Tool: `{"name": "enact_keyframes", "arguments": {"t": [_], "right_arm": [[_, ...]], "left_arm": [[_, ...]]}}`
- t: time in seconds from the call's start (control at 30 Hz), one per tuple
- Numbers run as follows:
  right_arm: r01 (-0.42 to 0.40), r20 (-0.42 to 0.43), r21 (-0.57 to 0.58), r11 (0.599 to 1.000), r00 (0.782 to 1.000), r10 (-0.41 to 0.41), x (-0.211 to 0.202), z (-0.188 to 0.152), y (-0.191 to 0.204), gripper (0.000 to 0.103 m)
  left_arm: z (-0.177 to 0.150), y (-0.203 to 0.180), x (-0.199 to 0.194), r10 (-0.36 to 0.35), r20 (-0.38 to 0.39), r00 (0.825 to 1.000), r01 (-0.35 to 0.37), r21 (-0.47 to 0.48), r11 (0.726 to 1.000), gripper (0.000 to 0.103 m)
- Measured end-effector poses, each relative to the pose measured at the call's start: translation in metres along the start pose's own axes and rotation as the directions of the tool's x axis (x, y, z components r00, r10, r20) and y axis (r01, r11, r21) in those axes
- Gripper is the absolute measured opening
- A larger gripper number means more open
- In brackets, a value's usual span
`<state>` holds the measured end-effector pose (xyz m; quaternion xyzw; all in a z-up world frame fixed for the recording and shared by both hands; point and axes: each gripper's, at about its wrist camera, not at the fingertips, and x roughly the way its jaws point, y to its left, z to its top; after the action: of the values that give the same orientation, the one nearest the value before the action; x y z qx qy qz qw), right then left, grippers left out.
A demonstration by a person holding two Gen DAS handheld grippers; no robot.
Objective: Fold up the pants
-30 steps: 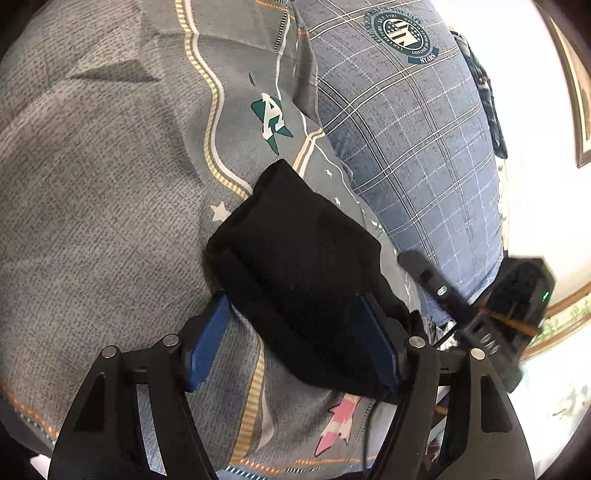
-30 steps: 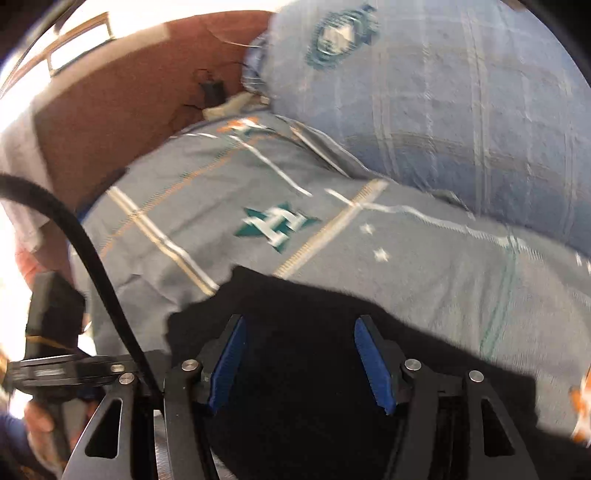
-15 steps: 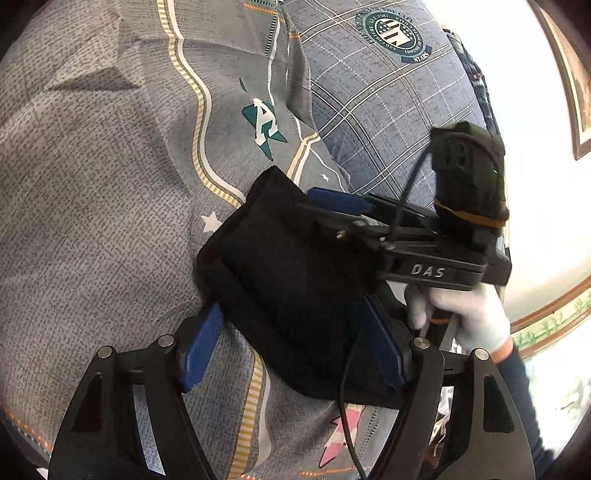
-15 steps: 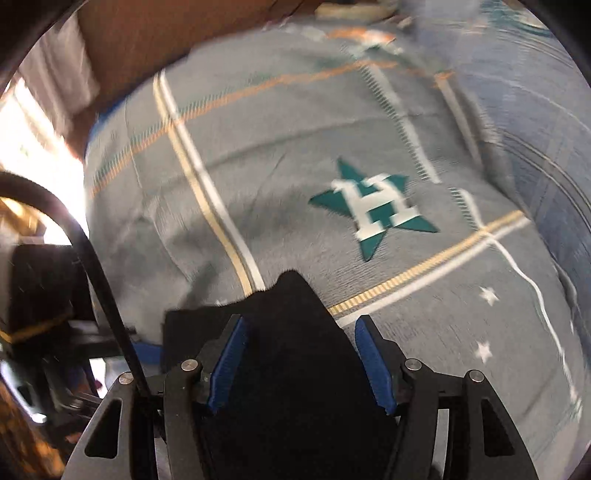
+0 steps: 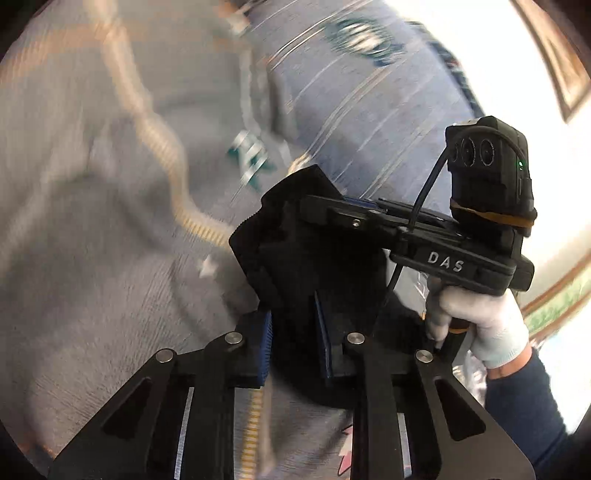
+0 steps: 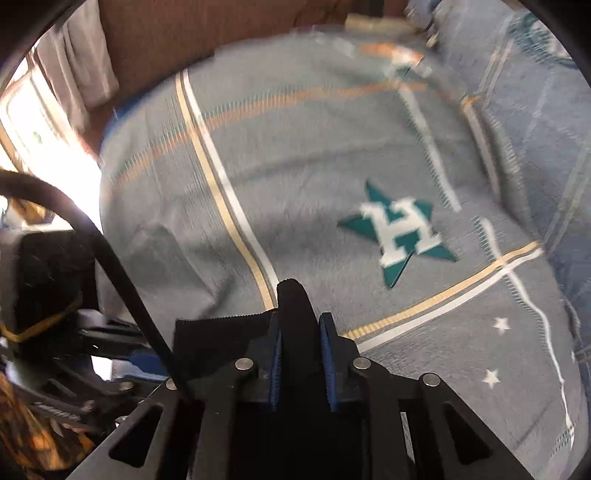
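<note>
The black pants (image 5: 295,251) are a compact folded bundle held up off the grey bedsheet (image 5: 92,221). My left gripper (image 5: 293,332) is shut on the near edge of the bundle, its blue pads pressed into the cloth. My right gripper (image 6: 300,332) is shut on another part of the black pants (image 6: 291,306), which stick up between its pads. In the left wrist view the right gripper (image 5: 328,210) reaches in from the right, held by a white-gloved hand (image 5: 484,325), and clamps the bundle's far upper edge.
The grey bedsheet (image 6: 295,184) has gold and white stripes and a teal star with an H (image 6: 399,236). A blue checked pillow (image 5: 369,110) lies behind the bundle. A brown headboard (image 6: 221,33) stands at the far end. The background is motion-blurred.
Both grippers have closed on the black bundle; they were open around it before. The bundle has risen off the sheet, and the right gripper swung in over it.
</note>
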<state>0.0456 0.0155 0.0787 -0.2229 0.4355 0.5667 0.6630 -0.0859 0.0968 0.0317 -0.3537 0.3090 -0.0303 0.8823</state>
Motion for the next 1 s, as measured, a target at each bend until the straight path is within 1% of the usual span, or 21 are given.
{"name": "enact_keyframes", "arguments": {"t": [0.07, 0.13, 0.17, 0.23, 0.27, 0.33, 0.43, 0.53, 0.57, 0.6, 0.63, 0.67, 0.73, 0.77, 0.83, 0.87, 0.93, 0.97, 1.0], "right_arm": [[0.009, 0.08, 0.011, 1.0, 0.997, -0.01, -0.028, -0.003, 0.005, 0.017], [0.023, 0.151, 0.027, 0.999, 0.988, -0.027, -0.059, -0.008, 0.009, 0.016], [0.034, 0.195, 0.037, 0.999, 0.98, -0.04, -0.078, -0.013, 0.012, 0.016], [0.044, 0.249, 0.06, 0.997, 0.967, -0.058, -0.104, -0.023, 0.011, 0.015], [0.054, 0.282, 0.081, 0.995, 0.957, -0.075, -0.122, -0.032, 0.011, 0.015], [0.063, 0.332, 0.121, 0.991, 0.938, -0.1, -0.148, -0.048, 0.009, 0.015], [0.074, 0.396, 0.198, 0.977, 0.906, -0.149, -0.186, -0.077, -0.002, 0.014], [0.062, 0.455, 0.289, 0.955, 0.869, -0.194, -0.216, -0.116, -0.013, 0.013], [0.057, 0.467, 0.317, 0.947, 0.859, -0.208, -0.222, -0.13, -0.015, 0.013], [0.052, 0.474, 0.352, 0.935, 0.851, -0.226, -0.227, -0.147, -0.02, 0.013], [0.05, 0.471, 0.384, 0.922, 0.848, -0.242, -0.229, -0.163, -0.024, 0.013], [0.05, 0.462, 0.411, 0.91, 0.849, -0.256, -0.229, -0.176, -0.028, 0.013], [0.046, 0.438, 0.478, 0.877, 0.853, -0.283, -0.225, -0.206, -0.036, 0.013], [0.041, 0.424, 0.52, 0.853, 0.855, -0.3, -0.222, -0.224, -0.041, 0.013], [0.032, 0.389, 0.59, 0.807, 0.864, -0.319, -0.214, -0.248, -0.05, 0.013], [0.048, 0.352, 0.644, 0.763, 0.867, -0.352, -0.21, -0.263, -0.055, 0.013], [0.062, 0.316, 0.704, 0.708, 0.864, -0.391, -0.21, -0.281, -0.062, 0.017], [0.044, 0.325, 0.73, 0.682, 0.856, -0.402, -0.214, -0.289, -0.065, 0.019], [0.016, 0.351, 0.736, 0.676, 0.845, -0.402, -0.218, -0.294, -0.065, 0.023]], "left_arm": [[0.001, -0.022, -0.014, -0.01, 0.055, 0.998, 0.005, 0.094, 0.996, 0.018], [0.001, -0.045, -0.025, -0.034, 0.093, 0.995, 0.016, 0.182, 0.983, 0.017], [0.0, -0.056, -0.029, -0.047, 0.104, 0.993, 0.023, 0.218, 0.976, 0.017], [-0.003, -0.077, -0.036, -0.083, 0.112, 0.99, 0.049, 0.277, 0.96, 0.016], [-0.005, -0.09, -0.038, -0.107, 0.109, 0.988, 0.069, 0.308, 0.949, 0.015], [-0.008, -0.109, -0.04, -0.142, 0.097, 0.985, 0.099, 0.355, 0.93, 0.014], [-0.02, -0.144, -0.03, -0.189, 0.048, 0.981, 0.151, 0.431, 0.89, 0.014], [-0.039, -0.178, -0.008, -0.217, -0.029, 0.976, 0.202, 0.497, 0.844, 0.014], [-0.05, -0.191, 0.004, -0.221, -0.062, 0.973, 0.22, 0.524, 0.823, 0.014], [-0.058, -0.2, 0.013, -0.223, -0.088, 0.971, 0.235, 0.54, 0.808, 0.014], [-0.067, -0.208, 0.024, -0.22, -0.117, 0.968, 0.247, 0.557, 0.793, 0.014], [-0.081, -0.218, 0.041, -0.208, -0.156, 0.966, 0.26, 0.579, 0.773, 0.014], [-0.102, -0.229, 0.067, -0.173, -0.213, 0.962, 0.269, 0.604, 0.751, 0.014], [-0.112, -0.23, 0.082, -0.147, -0.243, 0.959, 0.268, 0.608, 0.748, 0.014], [-0.125, -0.227, 0.102, -0.108, -0.288, 0.951, 0.267, 0.599, 0.754, 0.014], [-0.13, -0.224, 0.108, -0.096, -0.306, 0.947, 0.268, 0.592, 0.76, 0.014], [-0.132, -0.22, 0.11, -0.102, -0.309, 0.946, 0.274, 0.587, 0.762, 0.014], [-0.132, -0.22, 0.109, -0.105, -0.305, 0.946, 0.275, 0.591, 0.759, 0.014], [-0.129, -0.221, 0.109, -0.106, -0.304, 0.947, 0.275, 0.591, 0.758, 0.014]]}}
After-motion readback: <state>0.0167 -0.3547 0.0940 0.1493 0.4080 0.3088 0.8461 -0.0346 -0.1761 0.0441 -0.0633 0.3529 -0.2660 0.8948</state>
